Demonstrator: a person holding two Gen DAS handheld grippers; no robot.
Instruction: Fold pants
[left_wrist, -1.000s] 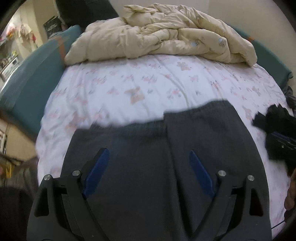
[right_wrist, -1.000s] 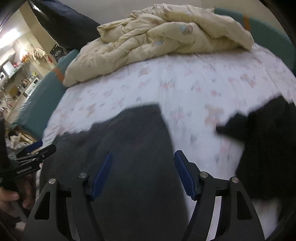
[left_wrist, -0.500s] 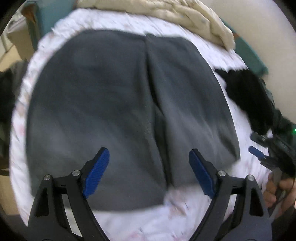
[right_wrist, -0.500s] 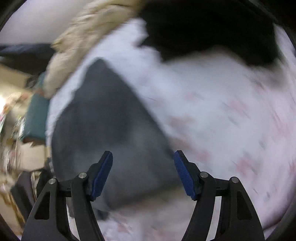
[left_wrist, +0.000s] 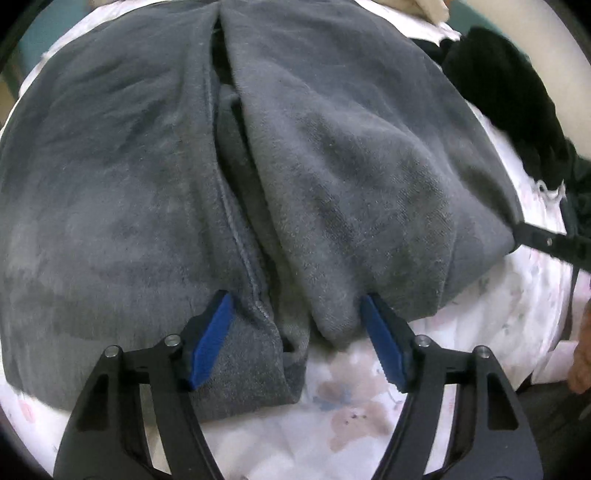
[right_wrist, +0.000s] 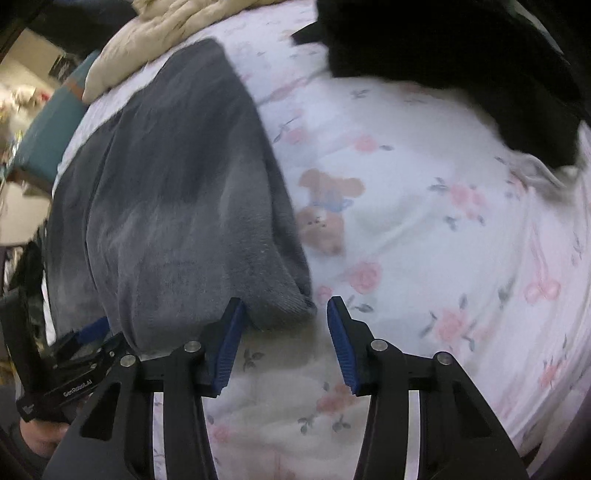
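From the left wrist camera, the grey pants (left_wrist: 155, 177) fill almost the whole view, spread flat on the floral bedsheet (left_wrist: 354, 417) with the two legs running away from the lens and a dark seam gap between them. The left gripper (left_wrist: 295, 347) is down over the near edge of the cloth: its left blue pad sits on the near hem of the left-hand leg, its right pad at the near edge of the right-hand leg, and the bunched fabric where the legs meet lies between them. The jaws have just been closing in, yet the pads are apart and not pinching, so nothing is grasped here. Off to the right, a black garment (left_wrist: 509, 96) lies on the sheet, and the other tool's dark finger reaches the pants' right corner. Over to the right wrist camera: the pants (right_wrist: 177, 206) run up the left half of the frame, and their near right corner sits just between the fingertips of the right gripper (right_wrist: 286, 321). Its left pad touches the hem; the right pad stands on bare bedsheet (right_wrist: 424, 229), clear of the fabric. These jaws too have just been narrowing, with the corner between them but not clamped. A cream duvet (right_wrist: 155, 40) lies bunched beyond the pants.
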